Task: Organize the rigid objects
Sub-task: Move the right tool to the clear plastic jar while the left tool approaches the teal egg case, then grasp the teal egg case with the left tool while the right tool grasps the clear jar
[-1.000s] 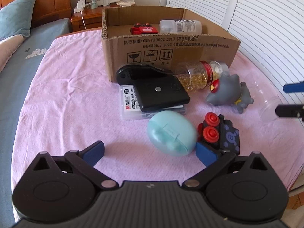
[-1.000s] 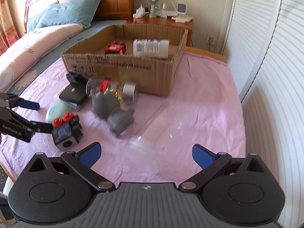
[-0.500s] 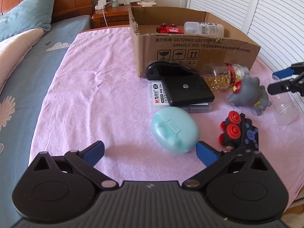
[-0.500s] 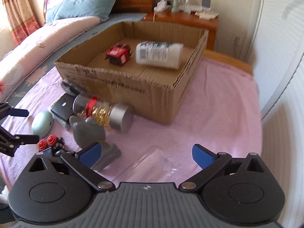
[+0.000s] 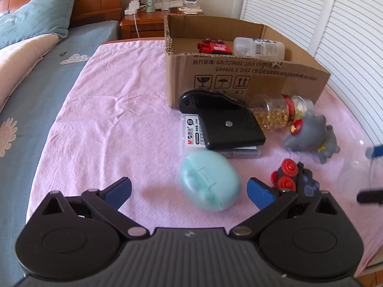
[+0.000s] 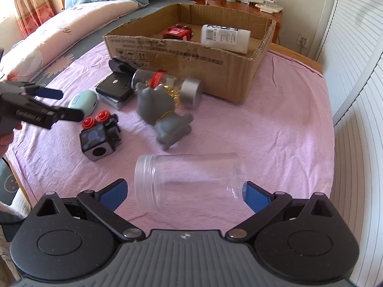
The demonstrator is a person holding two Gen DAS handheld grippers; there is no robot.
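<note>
Fingers of the right gripper (image 6: 184,192) are spread wide around a clear plastic jar (image 6: 189,179) lying on its side at lower centre of the right wrist view, on the pink cloth (image 6: 275,129). Left gripper (image 5: 189,190) fingers are likewise spread, empty, flanking a mint egg-shaped case (image 5: 209,183). Behind stands the cardboard box (image 6: 225,57).

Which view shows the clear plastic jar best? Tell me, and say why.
The right wrist view: the clear plastic jar lies on its side, whole and close, threaded mouth to the left, between the open right tool fingers. The left wrist view catches only a faint, cropped trace of it at the right edge.
</note>
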